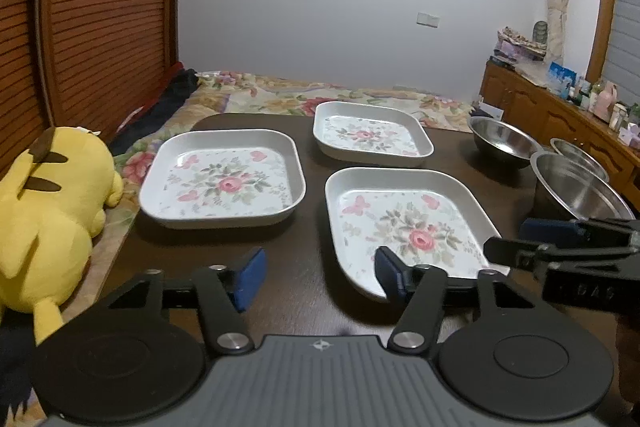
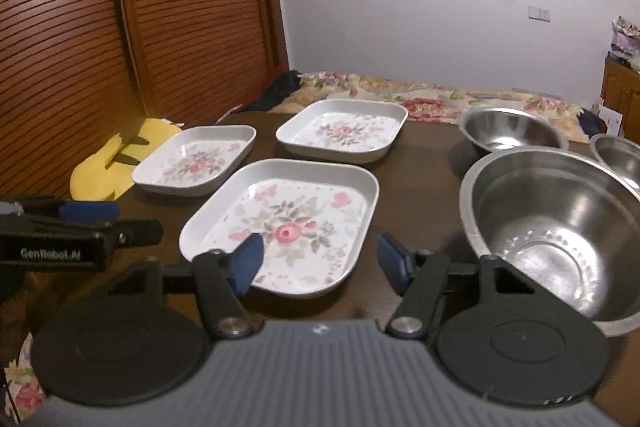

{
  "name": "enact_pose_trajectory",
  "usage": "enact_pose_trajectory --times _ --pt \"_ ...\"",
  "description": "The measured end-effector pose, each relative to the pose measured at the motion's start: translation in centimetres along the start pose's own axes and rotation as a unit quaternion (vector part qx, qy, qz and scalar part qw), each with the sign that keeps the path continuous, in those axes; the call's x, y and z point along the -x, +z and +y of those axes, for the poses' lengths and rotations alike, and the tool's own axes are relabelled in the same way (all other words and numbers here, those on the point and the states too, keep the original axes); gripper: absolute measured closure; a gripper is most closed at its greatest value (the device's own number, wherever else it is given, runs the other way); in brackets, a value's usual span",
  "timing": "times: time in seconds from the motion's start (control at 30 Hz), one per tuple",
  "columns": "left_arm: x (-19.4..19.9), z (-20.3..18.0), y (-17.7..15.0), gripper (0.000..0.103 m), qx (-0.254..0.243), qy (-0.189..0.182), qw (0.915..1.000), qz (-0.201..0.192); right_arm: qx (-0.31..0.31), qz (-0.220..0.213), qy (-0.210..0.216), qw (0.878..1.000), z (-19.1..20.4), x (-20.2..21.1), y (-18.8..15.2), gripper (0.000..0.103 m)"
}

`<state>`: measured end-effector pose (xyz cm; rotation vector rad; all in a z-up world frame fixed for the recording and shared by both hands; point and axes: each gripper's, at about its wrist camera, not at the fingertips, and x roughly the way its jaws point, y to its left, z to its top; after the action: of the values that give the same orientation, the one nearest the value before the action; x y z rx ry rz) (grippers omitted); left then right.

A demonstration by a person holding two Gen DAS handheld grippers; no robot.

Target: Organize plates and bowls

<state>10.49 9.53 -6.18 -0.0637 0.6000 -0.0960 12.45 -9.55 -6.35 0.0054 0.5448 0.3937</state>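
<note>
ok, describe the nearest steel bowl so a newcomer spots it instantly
On the dark table, floral plates sit left and steel bowls right. Of the three, take the nearest steel bowl: the biggest in view, beside the near floral plate.

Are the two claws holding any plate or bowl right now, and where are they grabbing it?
No. The left claw and right claw are both open and empty. They hover over the table near the nearest flowered plate, without gripping it.
</note>
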Motion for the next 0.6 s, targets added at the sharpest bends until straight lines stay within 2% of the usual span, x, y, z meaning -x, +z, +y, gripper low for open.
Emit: enact_pose_trajectory --times 0.17,0.3,0.5,0.6 --pt "-1.4 -0.2 0.3 0.052 0.0 -0.016 0.9999 -0.003 0.004 0.016 -0.007 1.0 0.1 -1.2 -0.1 0.053" --pt "-2.6 -0.6 0.4 0.063 -0.012 -0.02 0.9997 0.005 0.009 0.021 -0.019 1.0 0.0 -1.9 -0.2 0.053" --pt "-3.8 -0.7 0.7 0.075 -0.012 -0.023 0.9996 0.01 0.011 0.029 -0.03 0.999 -0.2 -2.7 -0.3 0.063" --pt "-4.4 -0.7 0.6 0.078 -0.01 -0.025 0.9995 0.016 0.006 0.03 -0.035 0.999 -0.3 -3.2 -0.2 0.068"
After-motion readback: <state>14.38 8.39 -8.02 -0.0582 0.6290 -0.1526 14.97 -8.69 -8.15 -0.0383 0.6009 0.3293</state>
